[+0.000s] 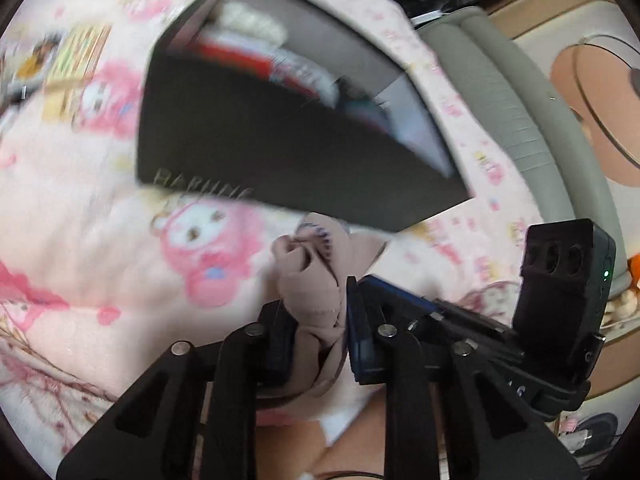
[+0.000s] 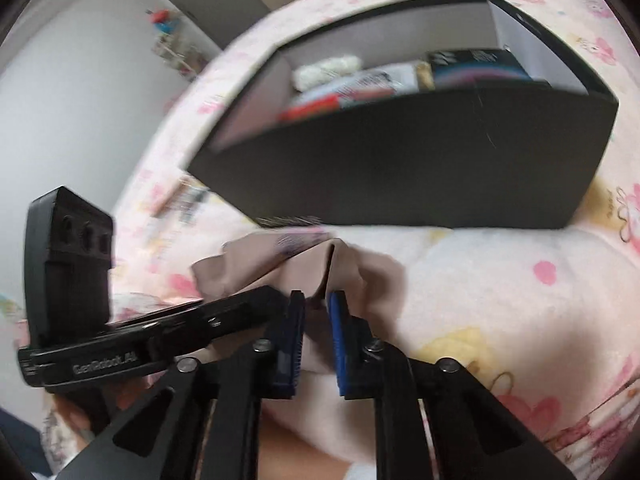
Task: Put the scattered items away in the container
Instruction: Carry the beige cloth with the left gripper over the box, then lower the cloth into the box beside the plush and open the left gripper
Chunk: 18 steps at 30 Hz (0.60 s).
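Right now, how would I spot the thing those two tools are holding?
Find the black box on the pink cartoon-print bedspread. In front of it, outside, is a crumpled beige cloth, pinched by both grippers' fingers. It is plain tan fabric, unlike the packets inside the box.

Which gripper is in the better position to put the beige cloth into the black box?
Probably the left gripper: its jaws are shut on the beige cloth. The right gripper pinches only an edge. The black box is just ahead.

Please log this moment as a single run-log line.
left tongs: shut on beige cloth garment | right tongs: shut on same garment | black cardboard box: ahead, partly filled | surface: pink cartoon-print bedsheet
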Motion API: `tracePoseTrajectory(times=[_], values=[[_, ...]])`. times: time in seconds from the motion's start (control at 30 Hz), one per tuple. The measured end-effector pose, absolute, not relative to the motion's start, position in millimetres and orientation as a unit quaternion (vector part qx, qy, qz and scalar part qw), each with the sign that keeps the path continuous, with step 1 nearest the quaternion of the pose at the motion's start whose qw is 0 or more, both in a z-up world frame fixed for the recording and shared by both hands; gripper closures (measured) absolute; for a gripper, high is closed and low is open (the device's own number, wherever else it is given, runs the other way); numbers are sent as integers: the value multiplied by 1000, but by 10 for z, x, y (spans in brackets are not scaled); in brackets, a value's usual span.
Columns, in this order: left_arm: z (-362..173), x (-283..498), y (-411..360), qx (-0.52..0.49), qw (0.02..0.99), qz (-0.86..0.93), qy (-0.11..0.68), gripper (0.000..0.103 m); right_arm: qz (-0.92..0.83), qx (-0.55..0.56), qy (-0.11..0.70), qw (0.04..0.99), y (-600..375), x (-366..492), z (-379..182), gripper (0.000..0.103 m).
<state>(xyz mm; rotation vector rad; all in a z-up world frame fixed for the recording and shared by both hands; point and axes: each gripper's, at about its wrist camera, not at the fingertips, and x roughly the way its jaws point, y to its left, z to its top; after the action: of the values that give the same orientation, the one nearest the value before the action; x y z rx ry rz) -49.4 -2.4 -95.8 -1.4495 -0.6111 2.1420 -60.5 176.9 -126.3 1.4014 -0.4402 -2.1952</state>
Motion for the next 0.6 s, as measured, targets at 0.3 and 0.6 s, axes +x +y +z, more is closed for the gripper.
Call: tracePoseTrajectory(times=[0.3, 0.6], values=[[148, -1257, 344, -451, 273, 833, -167, 86, -863, 416, -143, 249, 1998, -1138, -182, 95], [-136, -2667, 703, -476, 235, 832, -160, 86, -864, 431, -152, 212, 2305, -2532, -359, 95]])
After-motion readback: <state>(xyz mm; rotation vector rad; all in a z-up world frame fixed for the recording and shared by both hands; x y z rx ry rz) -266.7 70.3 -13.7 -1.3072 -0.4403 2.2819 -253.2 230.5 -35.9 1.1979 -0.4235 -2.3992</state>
